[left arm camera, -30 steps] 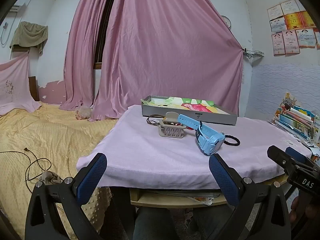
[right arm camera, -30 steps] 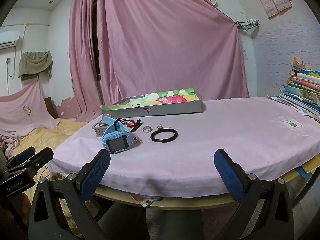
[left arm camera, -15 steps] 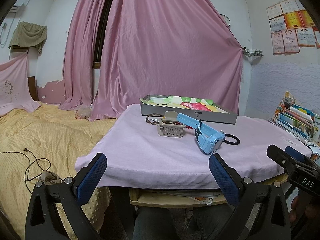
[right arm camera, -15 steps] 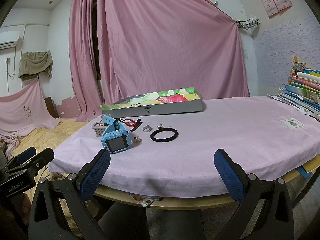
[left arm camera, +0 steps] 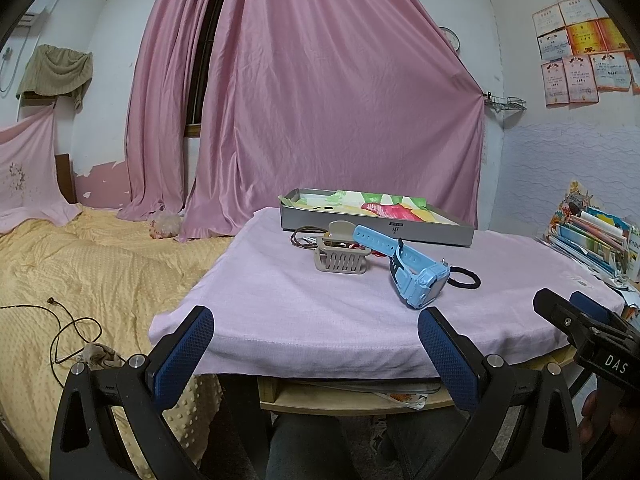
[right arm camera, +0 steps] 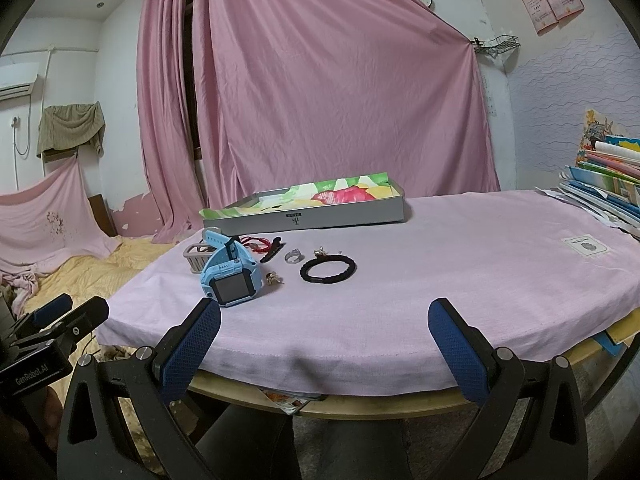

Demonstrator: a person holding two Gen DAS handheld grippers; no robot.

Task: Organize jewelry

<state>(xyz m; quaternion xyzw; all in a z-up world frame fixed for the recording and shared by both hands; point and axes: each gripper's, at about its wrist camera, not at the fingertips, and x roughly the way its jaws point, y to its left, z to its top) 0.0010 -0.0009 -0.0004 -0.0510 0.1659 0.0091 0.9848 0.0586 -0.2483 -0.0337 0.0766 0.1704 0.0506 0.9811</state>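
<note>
Left gripper [left arm camera: 316,344] wide open, empty, short of the bench [left arm camera: 280,304] edge. Ahead and to its right, watch [left arm camera: 416,276] on the cloth, strap running back-left over a small basket [left arm camera: 340,260]. Right gripper [right arm camera: 324,336] also spread and empty; watch [right arm camera: 230,276] forward-left of it, hair tie [right arm camera: 328,270] straight ahead, tray [right arm camera: 304,210] behind. Left gripper judged nearer the watch.

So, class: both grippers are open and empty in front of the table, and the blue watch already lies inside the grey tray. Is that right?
Not quite. The blue watch lies on the pink cloth, in front of the grey tray, not inside it; the right wrist view shows this. Both the left gripper and the right gripper are open and empty.
</note>
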